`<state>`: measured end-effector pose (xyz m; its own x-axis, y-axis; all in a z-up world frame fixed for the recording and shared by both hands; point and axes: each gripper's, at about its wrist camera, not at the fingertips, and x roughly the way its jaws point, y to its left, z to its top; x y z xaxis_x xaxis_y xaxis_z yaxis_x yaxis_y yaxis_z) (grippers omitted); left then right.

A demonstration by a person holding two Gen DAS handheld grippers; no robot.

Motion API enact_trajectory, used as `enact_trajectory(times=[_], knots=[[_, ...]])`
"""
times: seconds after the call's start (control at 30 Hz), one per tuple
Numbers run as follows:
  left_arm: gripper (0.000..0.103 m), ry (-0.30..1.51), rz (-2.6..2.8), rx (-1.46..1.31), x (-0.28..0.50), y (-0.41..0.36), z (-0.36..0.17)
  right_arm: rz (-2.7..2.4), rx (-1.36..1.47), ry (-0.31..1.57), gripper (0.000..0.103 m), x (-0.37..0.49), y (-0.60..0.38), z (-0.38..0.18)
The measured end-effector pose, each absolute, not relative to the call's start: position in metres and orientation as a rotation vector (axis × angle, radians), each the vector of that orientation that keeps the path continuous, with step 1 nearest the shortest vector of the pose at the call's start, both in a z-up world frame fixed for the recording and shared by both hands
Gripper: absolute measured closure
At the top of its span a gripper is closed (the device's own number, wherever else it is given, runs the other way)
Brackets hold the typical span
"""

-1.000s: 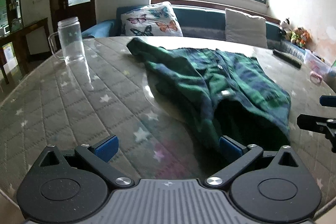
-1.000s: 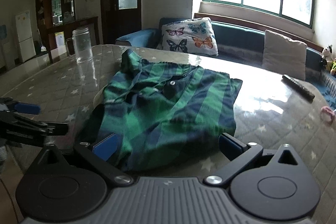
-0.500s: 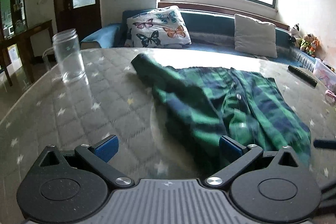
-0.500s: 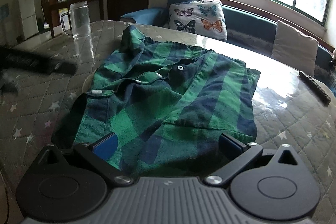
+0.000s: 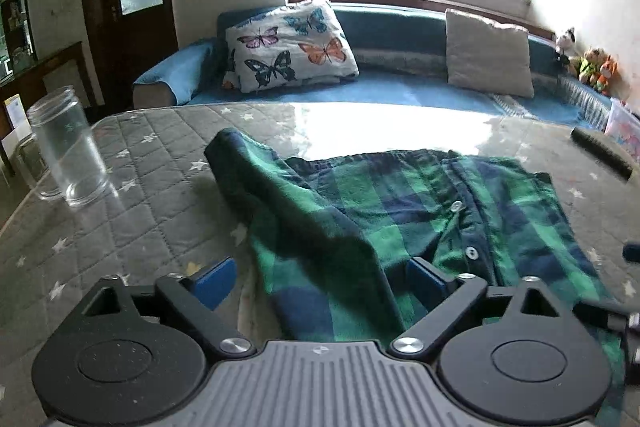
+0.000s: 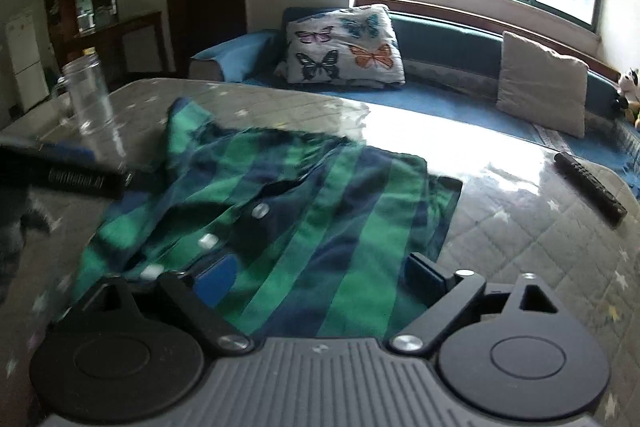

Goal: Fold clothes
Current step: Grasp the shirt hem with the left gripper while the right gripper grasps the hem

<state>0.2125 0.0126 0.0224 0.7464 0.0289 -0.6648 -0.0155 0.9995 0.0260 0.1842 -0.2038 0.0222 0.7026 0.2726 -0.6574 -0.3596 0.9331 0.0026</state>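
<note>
Glass jar [image 5: 66,151] stands at nine o'clock in the left wrist view, upright on the quilted table [image 5: 132,203], well apart from the shirt [image 5: 400,227]; its handle is hard to make out against the table edge. In the same view the shirt, green and navy plaid, lies at the centre of the table with a bunched sleeve or collar end running toward ten o'clock, and its near hem passes under the left gripper [image 5: 322,277], so that edge is hidden by the black housing. The left gripper's jaws stand wide, the cloth lying between them; whether the blue pads touch it I cannot tell. At three o'clock a dark remote [image 5: 602,155] lies on the table, and at the right edge a black blurred piece is cut off by the frame. In the right wrist view the jar [image 6: 90,111] is smeared by blur at ten o'clock, and a black bar with unreadable lettering, part of the left gripper [image 6: 64,175], crosses at nine o'clock, its tips hidden. The shirt [image 6: 304,219] spreads through the centre, buttons showing as pale blurs, its near hem hidden beneath the right gripper [image 6: 322,275], whose jaws are spread wide over the cloth. The remote [image 6: 590,183] lies at three o'clock, apart from the shirt.
</note>
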Motion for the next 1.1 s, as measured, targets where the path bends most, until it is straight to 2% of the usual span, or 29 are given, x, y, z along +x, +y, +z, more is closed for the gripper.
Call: enact_trajectory(times=[0.2,0.27,0.33,0.47,0.57,0.63,0.67,0.7,0.73,0.83,0.9,0.97,1.03,1.1], knots=[[0.036,0.786,-0.016,0.019,0.239,0.015,0.005,0.336,-0.089,0.743,0.022,0.245,-0.199,0.012],[0.057,0.802,-0.043,0.009,0.243,0.018,0.001,0.341,-0.073,0.756,0.025,0.263,-0.196,0.007],[0.073,0.808,-0.066,0.000,0.243,0.021,-0.001,0.344,-0.060,0.770,0.028,0.282,-0.193,0.002],[0.091,0.792,-0.094,-0.005,0.237,0.027,0.002,0.344,-0.049,0.802,0.038,0.308,-0.184,-0.012],[0.096,0.773,-0.099,-0.008,0.230,0.031,0.007,0.336,-0.047,0.834,0.050,0.319,-0.181,-0.022],[0.097,0.759,-0.095,-0.008,0.226,0.035,0.010,0.326,-0.051,0.850,0.066,0.323,-0.180,-0.028],[0.098,0.753,-0.089,-0.008,0.224,0.037,0.012,0.316,-0.054,0.855,0.068,0.323,-0.180,-0.030],[0.098,0.748,-0.080,-0.010,0.222,0.040,0.013,0.312,-0.054,0.854,0.079,0.322,-0.182,-0.030],[0.099,0.743,-0.072,-0.012,0.220,0.043,0.014,0.307,-0.054,0.853,0.084,0.321,-0.183,-0.031],[0.100,0.732,-0.040,-0.017,0.217,0.052,0.018,0.297,-0.049,0.848,0.096,0.319,-0.188,-0.031],[0.100,0.730,-0.025,-0.029,0.215,0.059,0.020,0.310,-0.029,0.843,0.096,0.319,-0.191,-0.028],[0.100,0.722,-0.020,-0.032,0.214,0.062,0.023,0.321,-0.003,0.836,0.090,0.320,-0.190,-0.025],[0.099,0.720,-0.028,-0.040,0.214,0.063,0.026,0.330,0.024,0.828,0.068,0.323,-0.188,-0.023],[0.098,0.718,-0.040,-0.050,0.217,0.060,0.030,0.341,0.033,0.837,0.066,0.329,-0.182,-0.024]])
